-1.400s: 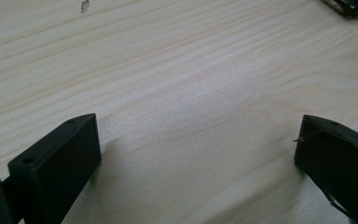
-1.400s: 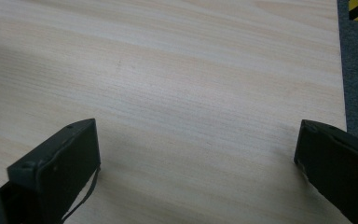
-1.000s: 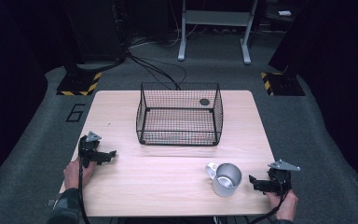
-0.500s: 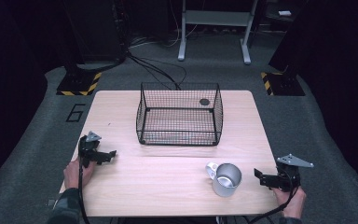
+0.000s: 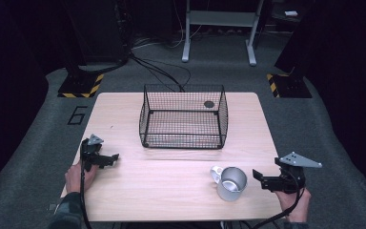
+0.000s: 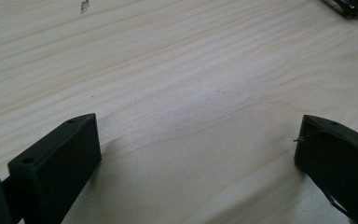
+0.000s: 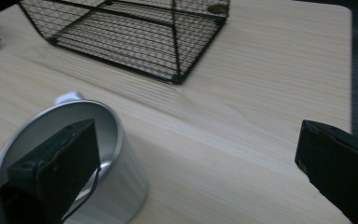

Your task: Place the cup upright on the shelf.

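Note:
A silver metal cup (image 5: 232, 183) with a handle stands upright on the wooden table (image 5: 162, 191), near the front right. My right gripper (image 5: 259, 177) hovers just right of the cup, open, jaws pointing at it. In the right gripper view the cup (image 7: 126, 186) sits at the left behind the left jaw, and the right gripper (image 7: 196, 154) holds nothing. At the table's left, my left gripper (image 5: 109, 159) rests low and open. The left gripper (image 6: 196, 149) spans bare wood in its own view.
A black wire basket (image 5: 183, 87) stands at the middle back of the table, with a small dark round disc (image 5: 209, 103) on its far wall. The basket's near corner (image 7: 175, 77) is beyond the cup. Grey floor surrounds the table.
My right gripper has shifted slightly right and up, away from the cup. The left gripper, cup and basket have stayed put.

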Motion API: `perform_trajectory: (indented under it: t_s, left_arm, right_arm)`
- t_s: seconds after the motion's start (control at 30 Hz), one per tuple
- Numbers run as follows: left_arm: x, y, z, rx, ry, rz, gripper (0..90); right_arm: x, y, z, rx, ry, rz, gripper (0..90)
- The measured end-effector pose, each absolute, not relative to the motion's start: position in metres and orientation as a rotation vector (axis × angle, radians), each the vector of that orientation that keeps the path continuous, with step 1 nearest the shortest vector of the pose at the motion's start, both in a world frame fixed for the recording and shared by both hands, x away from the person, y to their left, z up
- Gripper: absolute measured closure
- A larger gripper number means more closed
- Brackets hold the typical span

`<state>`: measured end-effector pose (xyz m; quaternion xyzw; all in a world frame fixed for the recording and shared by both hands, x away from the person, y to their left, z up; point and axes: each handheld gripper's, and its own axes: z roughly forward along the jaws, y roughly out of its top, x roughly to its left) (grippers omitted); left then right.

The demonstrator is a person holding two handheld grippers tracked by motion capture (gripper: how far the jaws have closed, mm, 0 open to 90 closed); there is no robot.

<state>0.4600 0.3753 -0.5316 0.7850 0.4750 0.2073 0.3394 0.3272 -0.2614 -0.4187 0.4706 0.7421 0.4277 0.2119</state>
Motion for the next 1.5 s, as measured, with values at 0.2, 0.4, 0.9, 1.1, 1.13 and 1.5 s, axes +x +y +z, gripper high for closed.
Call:
perform_trajectory:
  t_s: [0.2, 0.4, 0.9, 1.1, 1.13, 1.5]
  left_arm:
    - [0.46, 0.375, -0.532, 2.044, 1.237, 0.539, 0.3]
    - [0.46, 0.375, -0.532, 2.045, 1.235, 0.539, 0.3]
    - [0.46, 0.375, -0.532, 2.046, 1.234, 0.539, 0.3]
    - [0.46, 0.375, -0.532, 2.045, 1.235, 0.539, 0.3]
    - [0.46, 0.375, -0.532, 2.046, 1.234, 0.539, 0.3]
    - [0.46, 0.375, -0.532, 2.046, 1.234, 0.539, 0.3]
  right_arm:
    - [0.323, -0.239, -0.417, 1.232, 2.149, 1.233, 0.0]
    - [0.322, -0.219, -0.423, 1.166, 2.24, 1.245, 0.0]
    - [0.328, -0.193, -0.443, 1.049, 2.396, 1.212, 0.0]
    - [0.329, -0.189, -0.448, 1.045, 2.405, 1.201, 0.0]
    - [0.33, -0.189, -0.449, 1.044, 2.41, 1.188, 0.0]
    - [0.337, -0.179, -0.469, 1.088, 2.448, 1.101, 3.3]
